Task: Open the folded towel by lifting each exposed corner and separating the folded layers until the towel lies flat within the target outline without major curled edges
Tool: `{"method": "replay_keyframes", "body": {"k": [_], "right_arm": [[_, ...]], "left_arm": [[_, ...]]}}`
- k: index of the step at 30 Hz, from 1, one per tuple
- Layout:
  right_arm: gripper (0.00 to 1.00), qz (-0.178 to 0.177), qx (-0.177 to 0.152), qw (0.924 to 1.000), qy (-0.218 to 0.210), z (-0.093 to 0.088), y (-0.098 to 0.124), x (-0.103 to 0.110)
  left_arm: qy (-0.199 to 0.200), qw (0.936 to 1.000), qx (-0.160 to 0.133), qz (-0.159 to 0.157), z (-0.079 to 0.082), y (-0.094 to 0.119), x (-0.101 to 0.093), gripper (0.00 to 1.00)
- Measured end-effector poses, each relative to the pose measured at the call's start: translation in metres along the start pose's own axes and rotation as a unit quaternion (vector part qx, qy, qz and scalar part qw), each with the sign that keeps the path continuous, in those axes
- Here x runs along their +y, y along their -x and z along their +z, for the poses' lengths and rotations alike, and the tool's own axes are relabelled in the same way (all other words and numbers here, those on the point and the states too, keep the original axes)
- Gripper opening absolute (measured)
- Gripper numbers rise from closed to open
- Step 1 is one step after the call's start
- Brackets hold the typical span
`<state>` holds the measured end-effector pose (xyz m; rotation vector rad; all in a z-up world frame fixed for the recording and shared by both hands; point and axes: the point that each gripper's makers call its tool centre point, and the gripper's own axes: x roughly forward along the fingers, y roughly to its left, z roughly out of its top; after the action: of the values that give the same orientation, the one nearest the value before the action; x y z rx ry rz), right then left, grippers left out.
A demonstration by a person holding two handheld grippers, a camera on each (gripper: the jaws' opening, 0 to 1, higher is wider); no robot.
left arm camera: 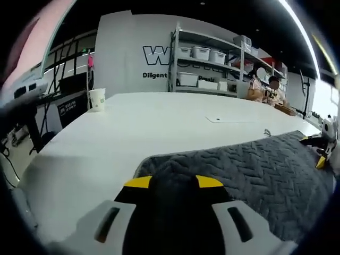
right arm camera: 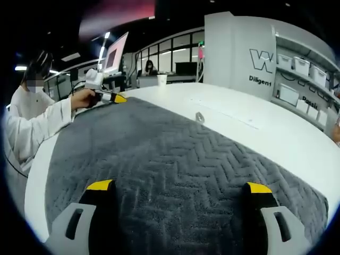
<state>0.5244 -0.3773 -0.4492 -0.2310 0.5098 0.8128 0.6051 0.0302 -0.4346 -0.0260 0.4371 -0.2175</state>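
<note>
Towel spread across the table, left corner pinched, right jaws free

I hold the left gripper (left arm camera: 173, 183) clamped on a bunched corner of the grey towel (right arm camera: 175, 159), near one edge of the white table (left arm camera: 159, 122); my right gripper (right arm camera: 178, 187) stands wide over the cloth, gripping nothing. The towel looks nearly all opened out and lies along the table's near side; I judge the unfolding almost done. I cannot make out any target outline. Next I would ease the pinched corner outward and lay it down flat, then press out any curl with the right. A paper cup (left arm camera: 97, 99) stands near the far left edge, a sheet of paper (left arm camera: 229, 119) lies beyond the towel and a small metal ring (right arm camera: 200, 117) just beside its far hem; none blocks me.
</note>
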Motion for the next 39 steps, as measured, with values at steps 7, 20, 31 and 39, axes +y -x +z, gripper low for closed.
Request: {"method": "replay_keyframes", "body": {"k": [7, 20, 31, 39], "right_arm": [[0.99, 0.000, 0.000, 1.0000, 0.000, 0.000, 0.000, 0.000], [0.99, 0.000, 0.001, 1.0000, 0.000, 0.000, 0.000, 0.000], [0.99, 0.000, 0.000, 1.0000, 0.001, 0.000, 0.000, 0.000], [0.99, 0.002, 0.001, 1.0000, 0.002, 0.000, 0.000, 0.001]], "left_arm": [[-0.004, 0.9999, -0.010, -0.004, 0.018, -0.002, -0.005, 0.39], [-0.014, 0.9998, 0.013, 0.002, 0.015, -0.034, 0.001, 0.41], [-0.025, 0.9994, 0.007, 0.025, 0.012, -0.034, 0.004, 0.37], [-0.022, 0.9993, -0.002, 0.029, 0.012, -0.032, 0.005, 0.37]]}}
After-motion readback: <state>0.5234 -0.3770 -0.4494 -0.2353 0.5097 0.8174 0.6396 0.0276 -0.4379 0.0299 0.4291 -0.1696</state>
